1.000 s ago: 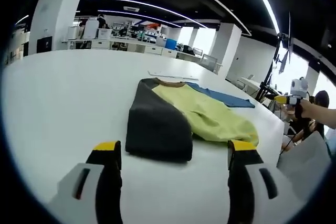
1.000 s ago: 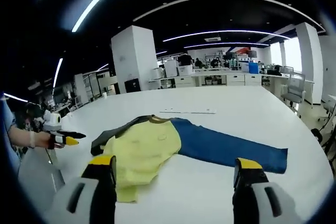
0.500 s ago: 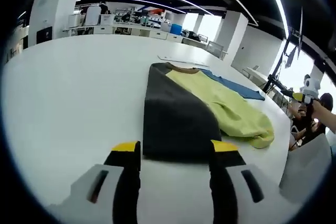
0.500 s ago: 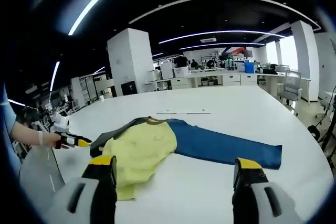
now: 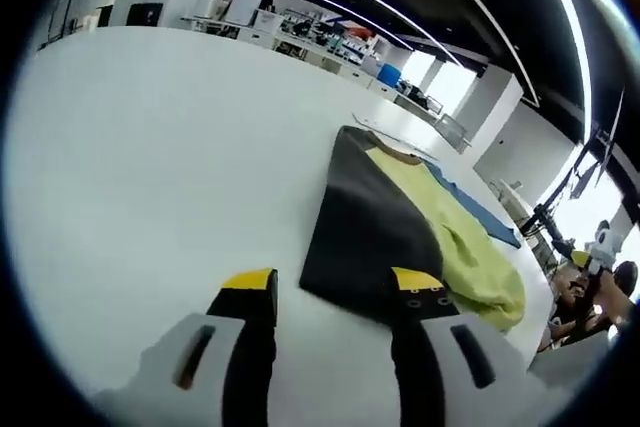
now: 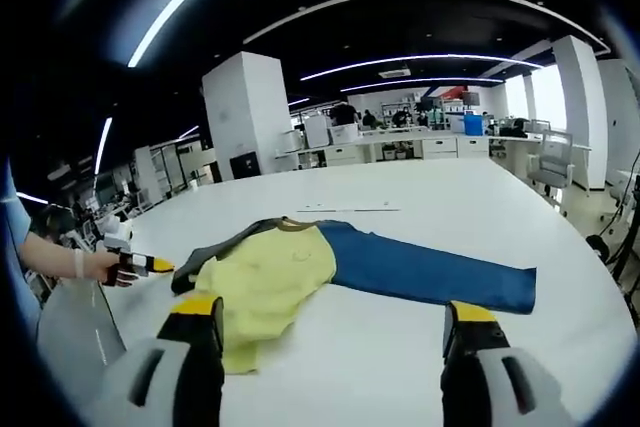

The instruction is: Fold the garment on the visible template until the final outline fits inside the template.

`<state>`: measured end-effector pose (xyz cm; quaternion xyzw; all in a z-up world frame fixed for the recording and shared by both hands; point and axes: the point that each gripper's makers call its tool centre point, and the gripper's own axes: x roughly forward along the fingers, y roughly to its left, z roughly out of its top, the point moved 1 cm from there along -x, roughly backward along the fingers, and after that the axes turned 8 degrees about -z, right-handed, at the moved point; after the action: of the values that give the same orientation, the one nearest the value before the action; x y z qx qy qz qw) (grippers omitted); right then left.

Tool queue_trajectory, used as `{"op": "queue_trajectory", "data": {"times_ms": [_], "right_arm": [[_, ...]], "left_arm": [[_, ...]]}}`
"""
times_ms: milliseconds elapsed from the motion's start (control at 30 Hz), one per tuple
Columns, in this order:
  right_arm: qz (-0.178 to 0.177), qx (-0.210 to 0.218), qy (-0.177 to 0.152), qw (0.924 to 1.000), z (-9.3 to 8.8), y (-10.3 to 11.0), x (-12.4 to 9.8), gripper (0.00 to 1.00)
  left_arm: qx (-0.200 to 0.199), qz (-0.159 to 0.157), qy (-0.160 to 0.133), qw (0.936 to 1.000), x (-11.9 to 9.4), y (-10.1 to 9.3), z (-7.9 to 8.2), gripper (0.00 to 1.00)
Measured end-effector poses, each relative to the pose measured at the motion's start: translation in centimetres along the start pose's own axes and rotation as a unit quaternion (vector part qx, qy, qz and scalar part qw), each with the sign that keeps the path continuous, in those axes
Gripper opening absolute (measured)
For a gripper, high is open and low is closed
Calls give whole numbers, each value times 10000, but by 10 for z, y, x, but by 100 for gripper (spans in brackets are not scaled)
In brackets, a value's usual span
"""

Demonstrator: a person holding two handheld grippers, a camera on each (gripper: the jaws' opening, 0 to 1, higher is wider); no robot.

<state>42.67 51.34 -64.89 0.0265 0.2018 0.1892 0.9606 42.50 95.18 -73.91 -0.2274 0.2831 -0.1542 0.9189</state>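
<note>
The garment (image 5: 400, 217) lay mid-frame on the white desk (image 5: 150, 147), its dark sleeve folded inward. The left gripper (image 5: 330, 292) stood apart at the sleeve's hem; the right gripper (image 6: 325, 322), also apart, held nothing. A shallow pinch risked catching one layer only, undoing the fold.

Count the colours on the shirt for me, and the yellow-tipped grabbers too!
Dark grey sleeve: 1
Yellow body: 1
Blue sleeve: 1
Brown collar: 1
Shirt colours: 4
Grippers: 2, left gripper and right gripper
Total: 6
</note>
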Motion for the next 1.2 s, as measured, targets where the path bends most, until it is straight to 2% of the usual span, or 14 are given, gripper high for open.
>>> {"op": "queue_trajectory", "data": {"times_ms": [133, 167, 267, 333, 400, 467, 667, 700, 767, 800, 900, 967, 1067, 1200], "right_arm": [[9, 47, 15, 10000, -4, 2, 1, 90], [15, 53, 22, 10000, -5, 3, 1, 90], [18, 30, 51, 10000, -8, 6, 1, 90], [19, 1, 66, 10000, -10, 6, 0, 90], [13, 20, 81, 10000, -12, 6, -1, 90], [-11, 36, 66, 10000, -13, 5, -3, 90], [-36, 58, 117, 9999, -16, 2, -5, 89], [-38, 50, 113, 9999, -15, 2, -5, 89], [-37, 53, 104, 9999, -14, 1, -5, 89], [-36, 58, 97, 9999, -12, 0, -5, 89], [-34, 39, 91, 9999, -11, -1, -4, 89], [-24, 48, 100, 9999, -12, -1, -3, 89], [-38, 60, 107, 9999, -12, -2, -4, 89], [-84, 82, 103, 9999, -13, -7, -9, 89]], "left_arm": [[-630, -163, 312, 9974, 4, -5, -13, 24], [-674, -199, 238, 9972, 6, -7, -12, 22], [-630, -100, 217, 9977, 11, -1, -11, 17], [-551, -98, 188, 9983, 11, -1, -9, 4], [-470, -188, 126, 9986, 9, -5, -3, 0], [-395, -507, -71, 9979, 9, -16, 10, 0], [-271, -939, -255, 9949, 15, -49, 50, 0], [-260, -1168, -340, 9922, 18, -62, 62, 0], [-268, -1258, -334, 9911, 23, -73, 72, 0], [-136, -1428, -320, 9891, 28, -84, 80, 0], [75, -1657, -122, 9861, 46, -106, 90, 0], [290, -1767, 69, 9838, 63, -118, 90, 0], [494, -1797, 502, 9812, 90, -127, 71, 0], [683, -1698, 920, 9788, 114, -126, 44, 0]]}}
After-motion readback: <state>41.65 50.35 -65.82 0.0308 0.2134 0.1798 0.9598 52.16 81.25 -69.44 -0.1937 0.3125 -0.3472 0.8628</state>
